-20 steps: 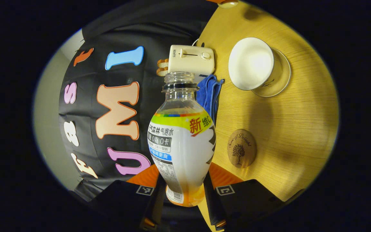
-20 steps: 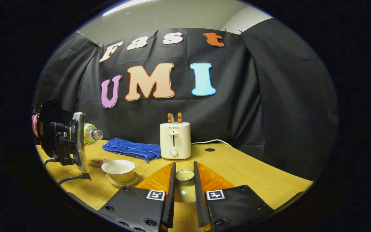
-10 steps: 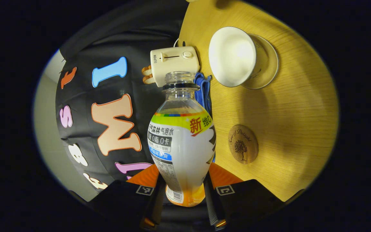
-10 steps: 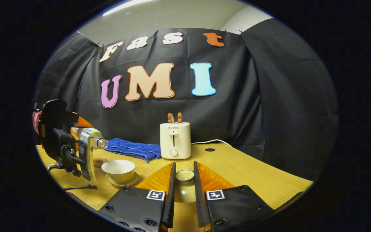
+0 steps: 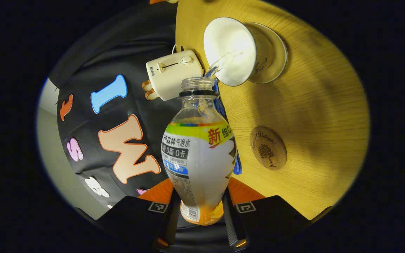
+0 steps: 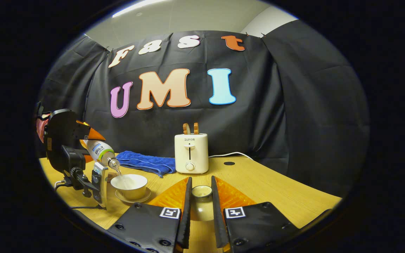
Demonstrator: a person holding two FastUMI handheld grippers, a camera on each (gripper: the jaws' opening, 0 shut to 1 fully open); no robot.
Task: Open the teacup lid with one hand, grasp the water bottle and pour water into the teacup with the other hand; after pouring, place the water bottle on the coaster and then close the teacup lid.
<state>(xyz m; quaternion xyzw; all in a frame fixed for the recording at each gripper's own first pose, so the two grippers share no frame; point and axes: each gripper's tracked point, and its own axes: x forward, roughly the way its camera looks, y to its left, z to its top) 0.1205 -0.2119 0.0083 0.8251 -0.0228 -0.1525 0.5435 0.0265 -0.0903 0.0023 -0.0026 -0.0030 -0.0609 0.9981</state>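
Wooden surface (image 6: 258,182), toaster (image 6: 191,153) at the far side; left gripper (image 5: 199,211) pinches the tipped water bottle (image 5: 199,158), pouring into the teacup (image 6: 129,185); right gripper (image 6: 201,207) fingers clamp the lid (image 6: 201,191).

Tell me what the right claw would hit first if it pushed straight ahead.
Likely the toaster, which stands on the table almost dead ahead of the right claw, itself shut on the teacup lid; depth is uncertain.

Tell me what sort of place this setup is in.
Likely a staged recording booth, not a real kitchen: black cloth backdrop hung behind a wooden table, with a toaster and teacup set out as props.
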